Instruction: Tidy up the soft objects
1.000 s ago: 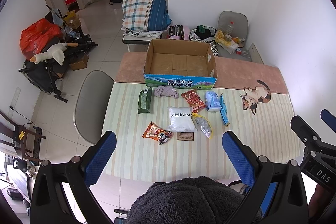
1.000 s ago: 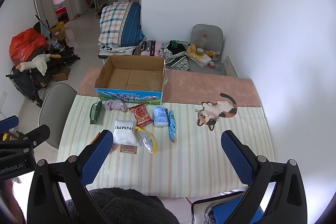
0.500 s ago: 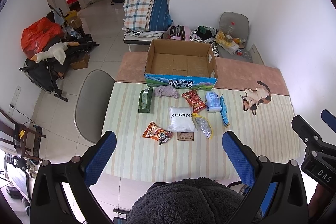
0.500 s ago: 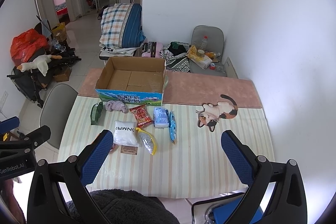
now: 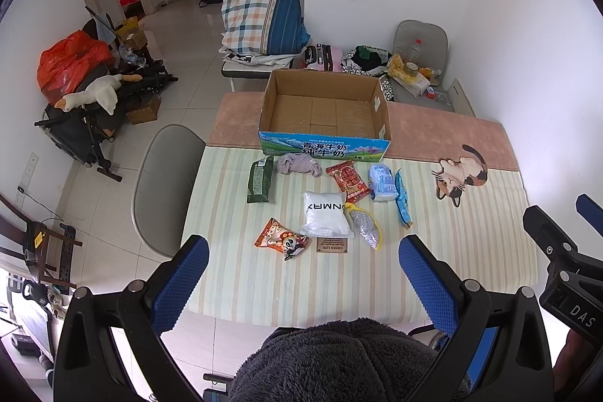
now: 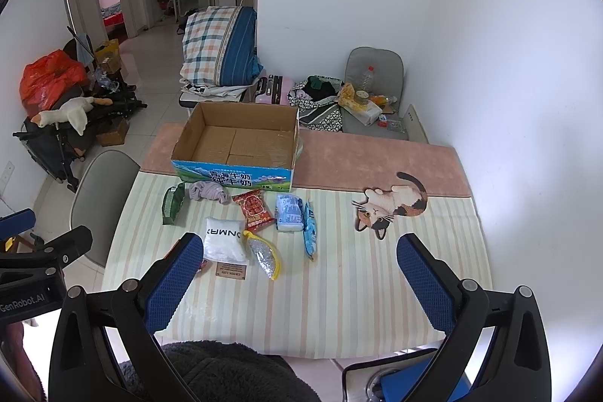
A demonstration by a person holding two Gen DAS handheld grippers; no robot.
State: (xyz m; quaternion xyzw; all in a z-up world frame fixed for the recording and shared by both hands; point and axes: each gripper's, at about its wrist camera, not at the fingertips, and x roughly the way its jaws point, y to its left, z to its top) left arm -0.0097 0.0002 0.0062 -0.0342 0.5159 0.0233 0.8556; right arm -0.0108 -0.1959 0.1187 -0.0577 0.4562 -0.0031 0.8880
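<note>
An open, empty cardboard box (image 5: 326, 110) (image 6: 237, 138) stands at the far side of the striped table (image 5: 471, 251). In front of it lie several soft packs: a green pack (image 5: 260, 179), a grey cloth (image 5: 297, 164), a red snack pack (image 5: 346, 178), a light blue pack (image 5: 381, 182), a thin blue pack (image 5: 402, 202), a white bag (image 5: 326, 215), a yellow-edged silver pack (image 5: 365, 228) and an orange snack pack (image 5: 280, 238). My left gripper (image 5: 303, 279) and right gripper (image 6: 299, 281) are open and empty, held high above the table's near edge.
A cat-shaped mat (image 5: 461, 174) lies on the right of the table. A small brown plaque (image 5: 331, 245) lies near the white bag. A grey chair (image 5: 160, 183) stands at the table's left side. A folded quilt (image 5: 264, 14) and clutter lie behind.
Both views have shifted very slightly; the grippers stay open and the objects on the table have not moved.
</note>
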